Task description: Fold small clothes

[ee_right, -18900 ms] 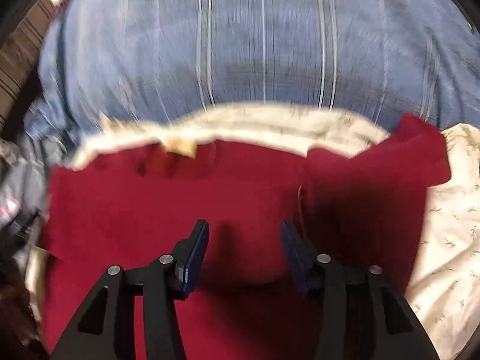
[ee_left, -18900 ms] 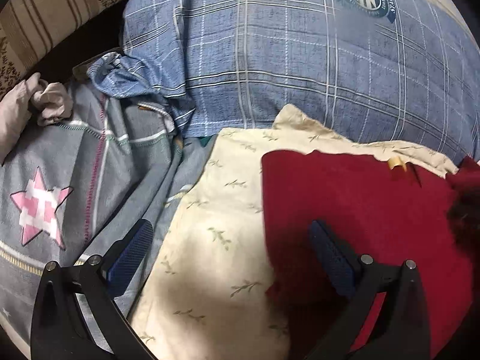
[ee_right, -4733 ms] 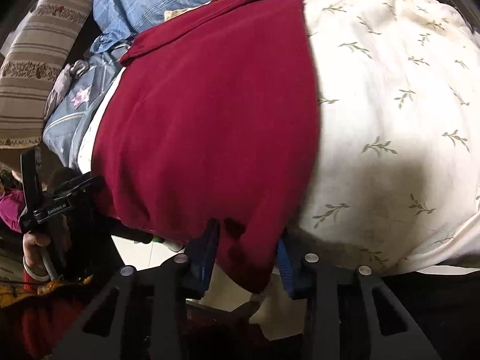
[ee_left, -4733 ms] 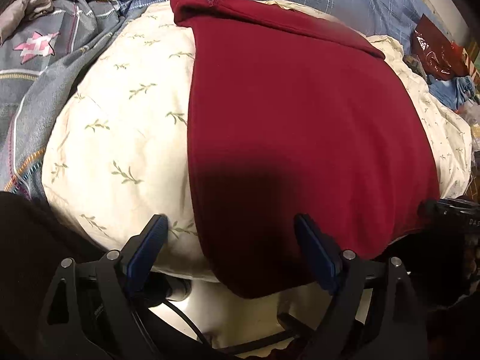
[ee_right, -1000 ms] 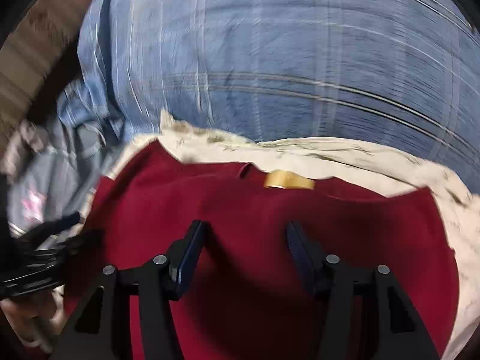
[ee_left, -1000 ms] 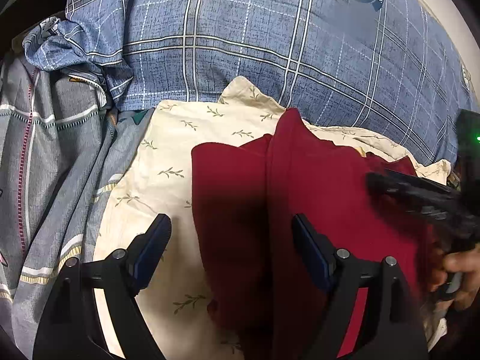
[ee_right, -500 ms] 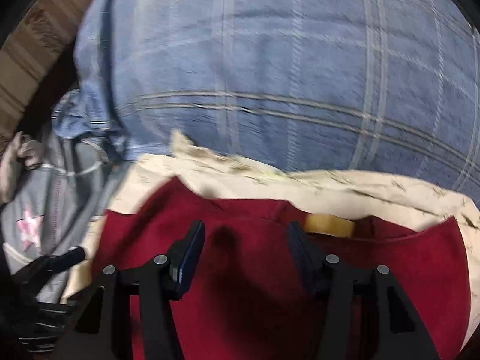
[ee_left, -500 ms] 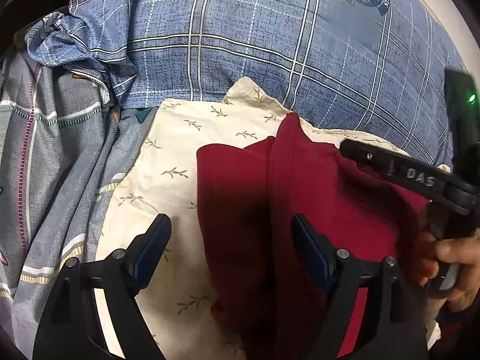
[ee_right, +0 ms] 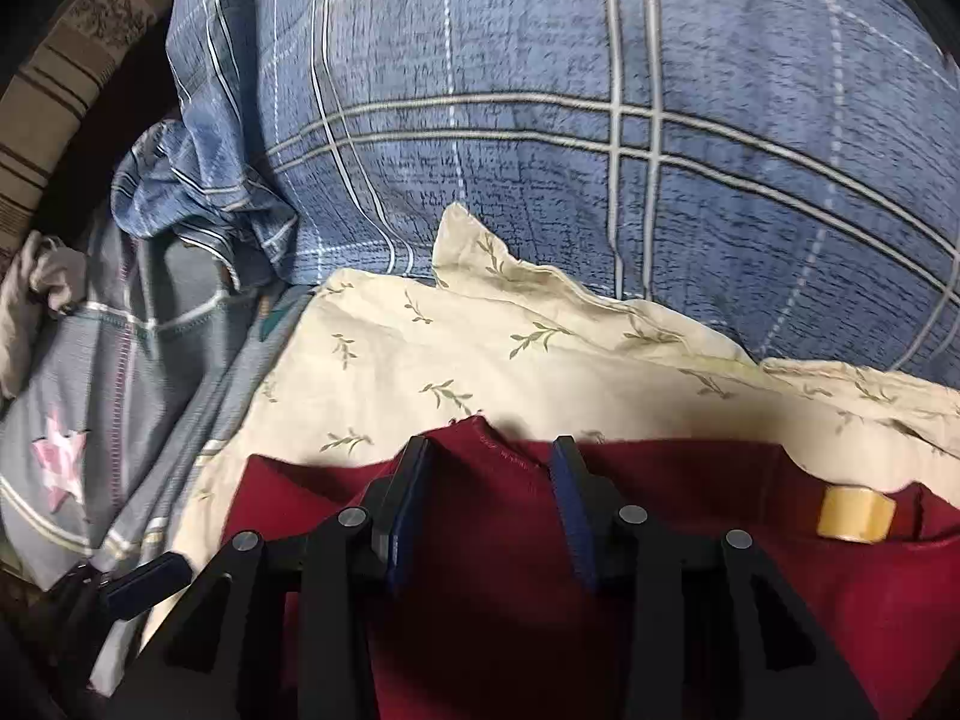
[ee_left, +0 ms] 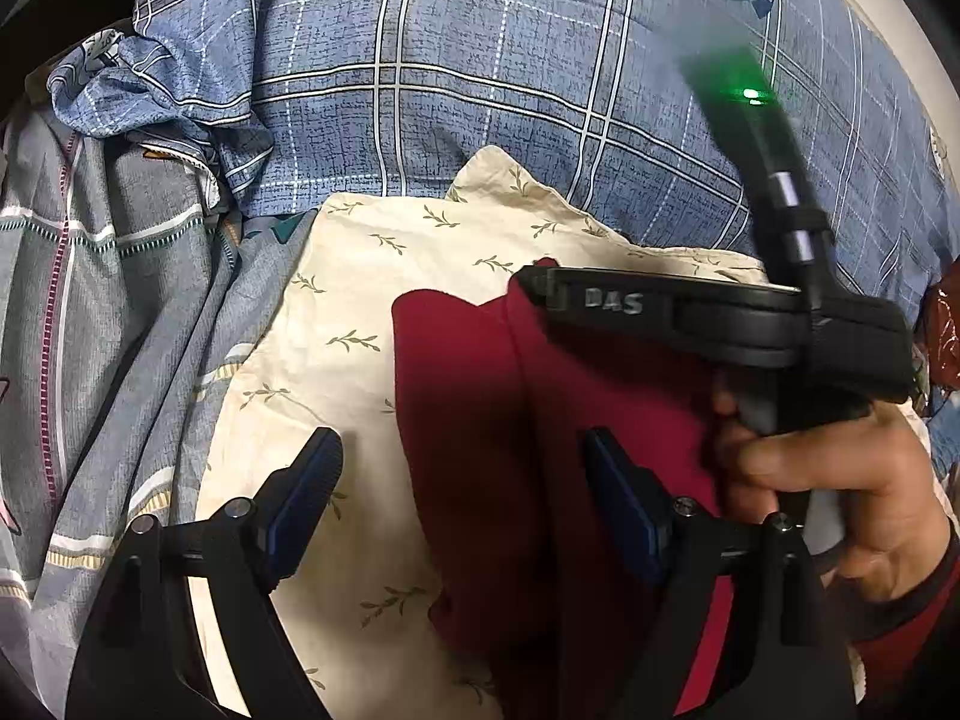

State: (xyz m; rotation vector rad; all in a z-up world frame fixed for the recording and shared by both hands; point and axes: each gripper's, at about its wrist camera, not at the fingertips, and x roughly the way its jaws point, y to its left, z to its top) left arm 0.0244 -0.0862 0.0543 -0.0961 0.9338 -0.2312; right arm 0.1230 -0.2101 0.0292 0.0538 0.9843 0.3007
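We see the red garment [ee_left: 480, 420] lying on a cream leaf-print pillow [ee_left: 336, 348], partly folded into a narrow strip. Its long axis runs from the near edge away toward the blue plaid bedding [ee_left: 480, 60]. The collar end points away from us; a tan neck label [ee_right: 855, 515] sits at that far edge, right of the right tool. A peaked fold of the far hem sticks up toward the plaid bedding.

Left tool [ee_left: 462, 498]: jaws wide apart, gripping nothing, one finger over the pillow, the other over the red cloth. Right tool [ee_right: 489, 474]: jaws closing, the raised red fold between them, pads not clearly pressing on it yet. A hand [ee_left: 840, 480] holds the right tool's handle over the garment's right side.

Grey star-print cloth [ee_right: 90, 420] lies left of the pillow. No containers in view.
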